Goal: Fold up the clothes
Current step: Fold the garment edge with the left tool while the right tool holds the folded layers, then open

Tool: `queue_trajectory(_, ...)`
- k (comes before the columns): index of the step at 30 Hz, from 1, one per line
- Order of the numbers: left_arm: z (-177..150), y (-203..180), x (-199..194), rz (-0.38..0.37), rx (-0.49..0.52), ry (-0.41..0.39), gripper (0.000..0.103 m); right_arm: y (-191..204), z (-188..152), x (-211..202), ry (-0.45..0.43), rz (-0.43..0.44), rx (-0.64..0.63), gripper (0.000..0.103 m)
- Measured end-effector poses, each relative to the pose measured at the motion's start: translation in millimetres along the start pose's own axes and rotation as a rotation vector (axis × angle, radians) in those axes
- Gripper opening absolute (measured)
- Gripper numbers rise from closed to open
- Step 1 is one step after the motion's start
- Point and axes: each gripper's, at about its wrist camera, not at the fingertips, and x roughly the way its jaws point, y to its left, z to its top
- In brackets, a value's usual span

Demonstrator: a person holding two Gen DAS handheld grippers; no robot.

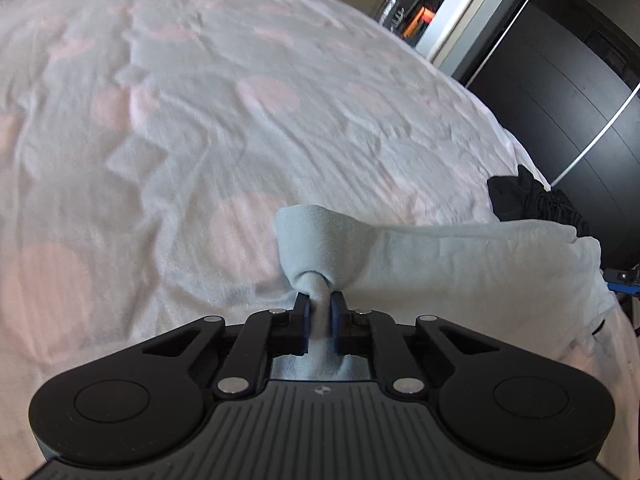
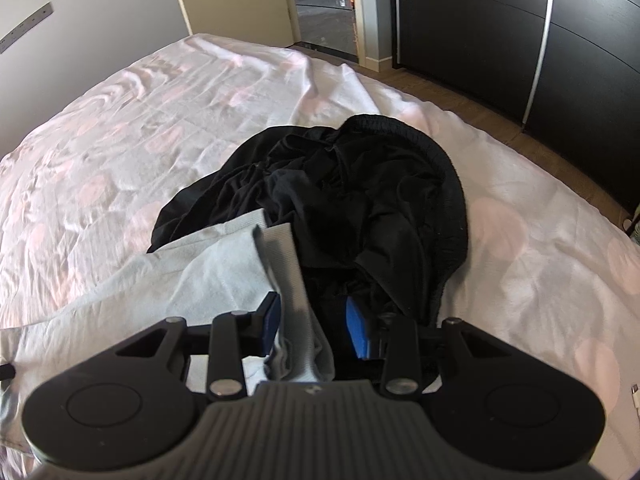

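A pale blue garment (image 1: 460, 256) lies across the near edge of the bed. My left gripper (image 1: 320, 300) is shut on a bunched corner of it, and the cloth bulges out past the fingertips. In the right wrist view the same pale garment (image 2: 208, 272) stretches to the left, and its ribbed hem (image 2: 286, 264) runs up between the fingers of my right gripper (image 2: 314, 312). That gripper's jaws stand apart: the hem lies against the left blue pad and well short of the right pad. A crumpled black garment (image 2: 352, 192) lies just beyond the right gripper.
The bed sheet (image 1: 200, 120) is white with pale pink dots and is wrinkled. The black garment (image 1: 532, 200) shows at the bed's right edge. A dark wardrobe (image 2: 480, 20) and an open doorway (image 2: 324, 8) stand past the wooden floor (image 2: 500, 116).
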Motion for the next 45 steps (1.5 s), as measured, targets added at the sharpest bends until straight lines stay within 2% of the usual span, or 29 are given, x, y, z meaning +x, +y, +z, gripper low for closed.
queue_trajectory(3, 3.3, -13.0, -24.0, 0.051, 0.021, -0.096, 0.007, -2.3, -0.9, -0.8, 0.012, -0.007, 0.022, 0.040)
queue_trajectory(6, 11.6, -9.8, -49.3, 0.110, 0.040, -0.164, 0.007, -0.6, -2.3, -2.7, 0.021, -0.005, 0.030, 0.040)
queue_trajectory(9, 21.9, 18.8, -74.3, 0.158, 0.014, -0.174, 0.007, 6.0, -3.8, -2.9, 0.037, 0.015, 0.034, 0.040)
queue_trajectory(13, 23.7, 67.7, -106.6, 0.249, -0.012, -0.176, 0.007, 27.9, -6.7, -0.7, 0.072, 0.084, 0.010, 0.040)
queue_trajectory(19, 9.2, 138.0, -140.7, 0.398, -0.062, -0.159, 0.007, 89.6, -13.4, -0.9, 0.122, 0.237, -0.068, 0.040)
queue_trajectory(22, 0.1, 171.3, -147.7, 0.435, -0.110, -0.131, 0.007, 121.0, -19.9, -0.2, 0.152, 0.332, -0.073, 0.041)
queue_trajectory(25, -8.0, 191.8, -141.2, 0.429, -0.137, -0.094, 0.008, 157.3, -30.1, 2.6, 0.158, 0.407, -0.081, 0.041)
queue_trajectory(27, -14.5, 200.7, -137.5, 0.410, -0.137, -0.065, 0.008, 186.8, -38.8, 3.7, 0.145, 0.457, -0.124, 0.035)
queue_trajectory(30, -18.3, 207.6, -133.3, 0.391, -0.135, -0.061, 0.011, 227.4, -48.4, 2.8, 0.120, 0.524, -0.190, 0.024)
queue_trajectory(33, -26.5, 218.1, -133.4, 0.344, -0.150, -0.094, 0.016, 262.0, -52.4, 1.2, 0.094, 0.579, -0.200, 0.024)
queue_trajectory(34, -30.4, 222.5, -133.4, 0.320, -0.162, -0.107, 0.022, 270.8, -54.9, 4.0, 0.091, 0.577, -0.198, 0.024)
queue_trajectory(38, -38.5, 237.0, -131.6, 0.263, -0.247, -0.131, 0.026, 291.6, -68.7, 26.6, 0.106, 0.508, -0.193, 0.024)
queue_trajectory(40, -37.7, 238.8, -130.7, 0.259, -0.263, -0.138, 0.027, 290.6, -77.4, 45.5, 0.148, 0.456, -0.189, 0.023)
queue_trajectory(42, -38.6, 237.1, -128.2, 0.267, -0.254, -0.142, 0.027, 286.4, -82.0, 56.5, 0.173, 0.451, -0.191, 0.013)
queue_trajectory(44, -39.4, 234.2, -126.2, 0.283, -0.237, -0.146, 0.027, 282.9, -81.4, 58.2, 0.177, 0.462, -0.185, 0.013)
queue_trajectory(45, -39.5, 233.1, -125.9, 0.289, -0.234, -0.147, 0.027, 281.3, -79.9, 57.2, 0.174, 0.473, -0.177, 0.016)
